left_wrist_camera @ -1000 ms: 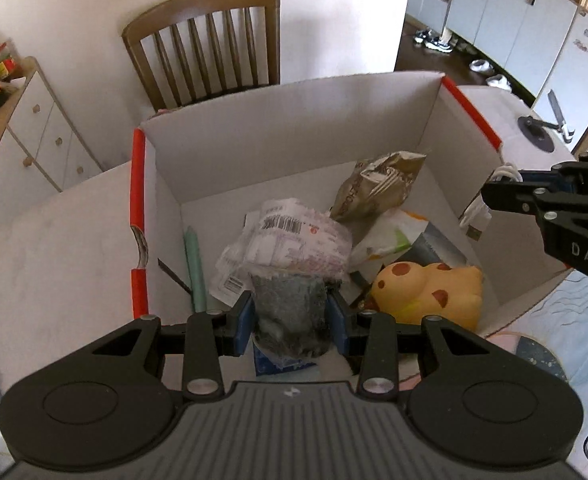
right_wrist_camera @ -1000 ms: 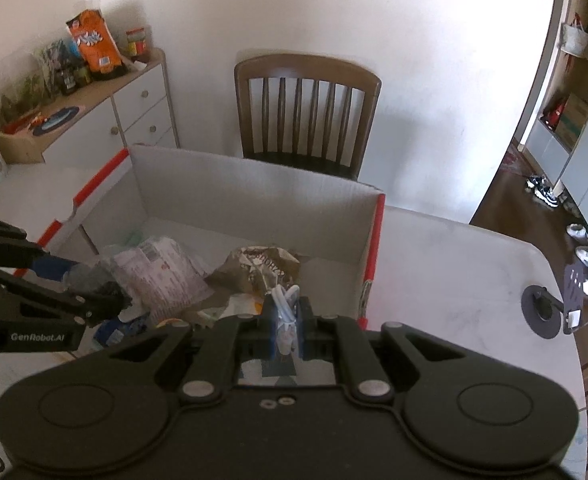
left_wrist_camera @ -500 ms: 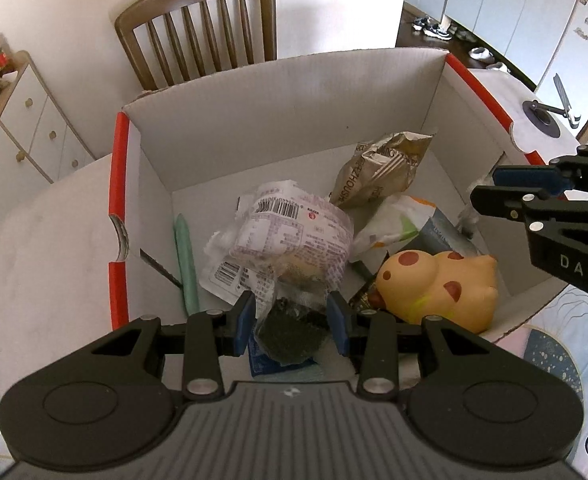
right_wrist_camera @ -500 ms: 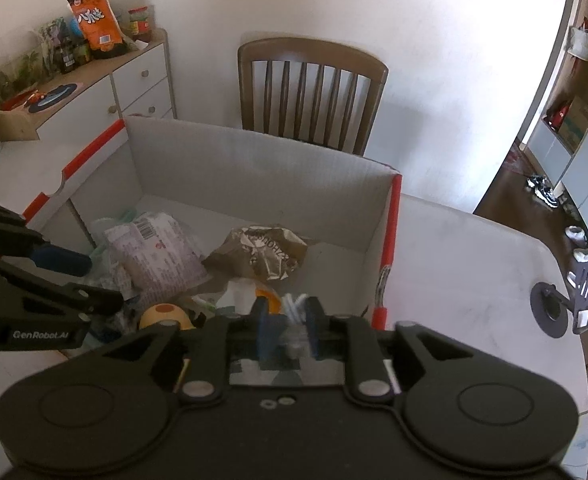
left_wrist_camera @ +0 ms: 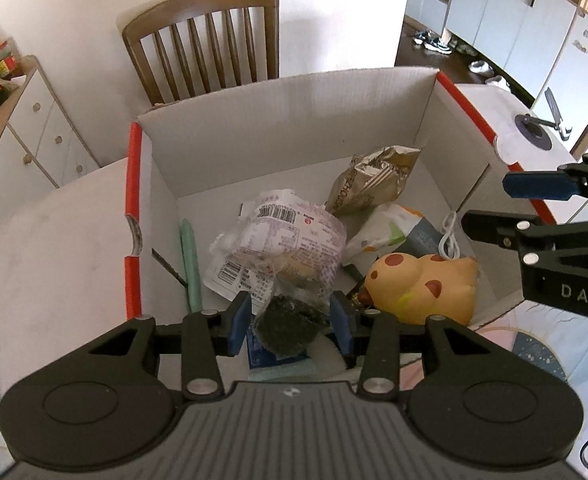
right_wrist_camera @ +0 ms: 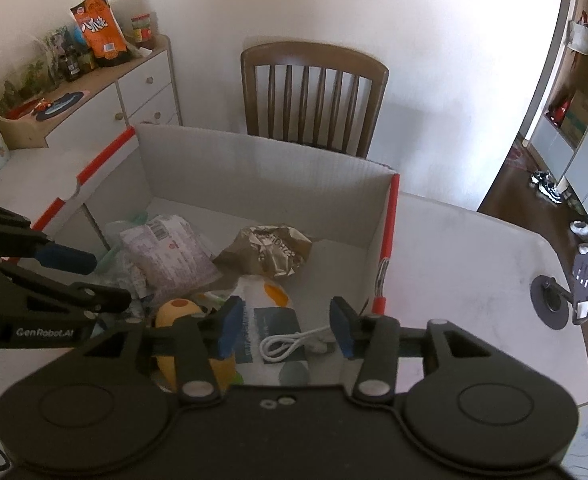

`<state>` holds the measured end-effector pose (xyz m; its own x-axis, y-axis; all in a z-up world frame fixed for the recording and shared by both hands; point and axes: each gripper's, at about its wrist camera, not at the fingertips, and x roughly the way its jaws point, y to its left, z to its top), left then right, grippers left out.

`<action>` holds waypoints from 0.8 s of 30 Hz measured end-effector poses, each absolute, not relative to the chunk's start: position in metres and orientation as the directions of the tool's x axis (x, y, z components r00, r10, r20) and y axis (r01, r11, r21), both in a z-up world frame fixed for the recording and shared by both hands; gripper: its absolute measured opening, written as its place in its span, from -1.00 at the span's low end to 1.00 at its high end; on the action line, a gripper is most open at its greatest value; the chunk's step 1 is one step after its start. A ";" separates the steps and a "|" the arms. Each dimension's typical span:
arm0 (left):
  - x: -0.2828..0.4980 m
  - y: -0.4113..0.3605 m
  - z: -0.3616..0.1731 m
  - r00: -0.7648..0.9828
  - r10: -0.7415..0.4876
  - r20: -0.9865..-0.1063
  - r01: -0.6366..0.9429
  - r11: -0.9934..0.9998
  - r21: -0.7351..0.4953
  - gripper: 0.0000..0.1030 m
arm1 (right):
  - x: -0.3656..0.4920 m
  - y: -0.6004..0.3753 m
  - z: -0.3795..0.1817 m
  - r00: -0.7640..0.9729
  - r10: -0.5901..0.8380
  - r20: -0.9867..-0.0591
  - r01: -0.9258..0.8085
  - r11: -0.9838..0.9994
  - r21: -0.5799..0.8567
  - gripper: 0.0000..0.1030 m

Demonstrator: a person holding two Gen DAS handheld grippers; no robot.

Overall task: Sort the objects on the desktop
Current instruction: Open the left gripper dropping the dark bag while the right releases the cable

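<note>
A white cardboard box (left_wrist_camera: 294,120) with red edges holds several sorted things. My left gripper (left_wrist_camera: 289,320) is open above its near left corner, and a dark green packet (left_wrist_camera: 285,324) lies loose between the fingers. My right gripper (right_wrist_camera: 285,324) is open above the box's near right corner (right_wrist_camera: 386,240). A coiled white cable (right_wrist_camera: 289,342) lies below it on a dark packet, also seen in the left wrist view (left_wrist_camera: 450,236). A yellow spotted plush toy (left_wrist_camera: 422,288), a clear barcode bag (left_wrist_camera: 285,240), a brown foil bag (left_wrist_camera: 374,184) and a green stick (left_wrist_camera: 189,264) lie inside.
A wooden chair (right_wrist_camera: 314,96) stands behind the box. A white drawer cabinet (right_wrist_camera: 93,108) with snacks and bottles stands at the back left. A black phone stand (right_wrist_camera: 554,304) sits on the white table (right_wrist_camera: 474,280) at the right.
Both grippers opened. The left let the dark green packet drop into the box. The right released the white cable, which now lies in the box. Both pulled back slightly.
</note>
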<state>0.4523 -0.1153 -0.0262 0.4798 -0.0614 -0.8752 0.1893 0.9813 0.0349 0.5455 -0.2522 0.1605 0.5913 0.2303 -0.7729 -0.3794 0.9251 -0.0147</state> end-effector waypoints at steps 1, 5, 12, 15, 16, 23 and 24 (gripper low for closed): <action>0.451 -0.115 -0.024 0.485 -0.065 -0.872 0.187 0.982 0.031 -0.19 | 0.544 -0.252 0.163 0.593 0.232 -0.771 -0.381 0.924 -0.015 -0.05; 0.443 -0.113 -0.013 0.502 -0.090 -0.860 0.179 0.984 0.002 0.05 | 0.537 -0.252 0.171 0.603 0.236 -0.762 -0.387 0.922 -0.021 0.00; 0.425 -0.108 0.003 0.535 -0.130 -0.835 0.173 0.984 -0.043 0.10 | 0.524 -0.253 0.184 0.619 0.240 -0.748 -0.386 0.922 -0.023 0.11; 0.419 -0.107 0.008 0.544 -0.127 -0.829 0.168 0.985 -0.041 0.11 | 0.516 -0.253 0.189 0.625 0.244 -0.741 -0.392 0.920 -0.027 0.16; 0.417 -0.107 0.009 0.549 -0.123 -0.827 0.163 0.986 -0.038 0.12 | 0.513 -0.252 0.191 0.629 0.245 -0.738 -0.393 0.919 -0.030 0.18; 0.400 -0.099 0.019 0.576 -0.115 -0.809 0.139 0.989 -0.042 0.12 | 0.497 -0.253 0.202 0.641 0.258 -0.723 -0.400 0.916 -0.028 0.25; 0.398 -0.099 0.021 0.578 -0.116 -0.808 0.135 0.990 -0.045 0.12 | 0.494 -0.253 0.203 0.643 0.258 -0.721 -0.400 0.916 -0.029 0.25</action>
